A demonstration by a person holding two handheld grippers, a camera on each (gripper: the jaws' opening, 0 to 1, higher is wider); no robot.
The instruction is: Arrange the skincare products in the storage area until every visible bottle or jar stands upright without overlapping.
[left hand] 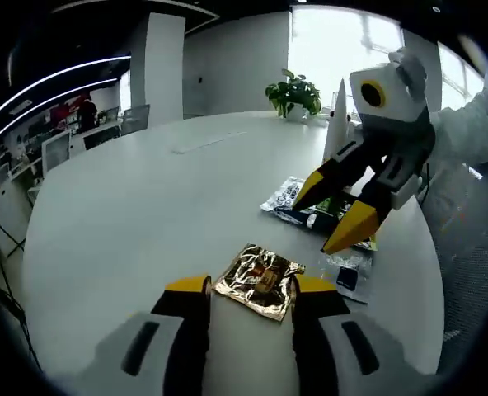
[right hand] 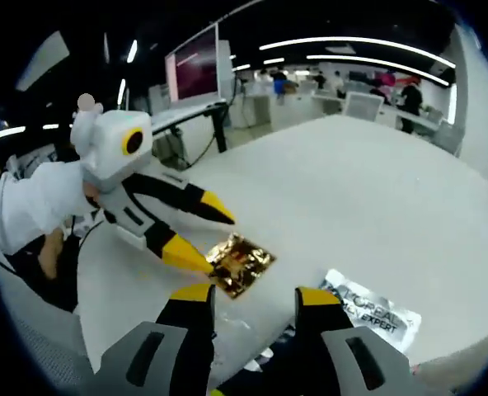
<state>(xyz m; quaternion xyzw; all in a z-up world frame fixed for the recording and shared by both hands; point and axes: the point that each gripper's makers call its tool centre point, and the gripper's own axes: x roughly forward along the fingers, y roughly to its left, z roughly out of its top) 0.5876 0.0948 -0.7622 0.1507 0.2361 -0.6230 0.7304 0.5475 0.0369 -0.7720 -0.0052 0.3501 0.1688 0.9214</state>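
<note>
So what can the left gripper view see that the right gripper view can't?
The left gripper view looks toward a potted plant by a bright window, and a small pile of sachets under the right claw.

The right gripper view looks the other way, toward a big screen glowing pink and a sachet with readable L'OREAL lettering.

Both have the white table, the shiny gold packet, and the left claw, open at that packet.
</note>
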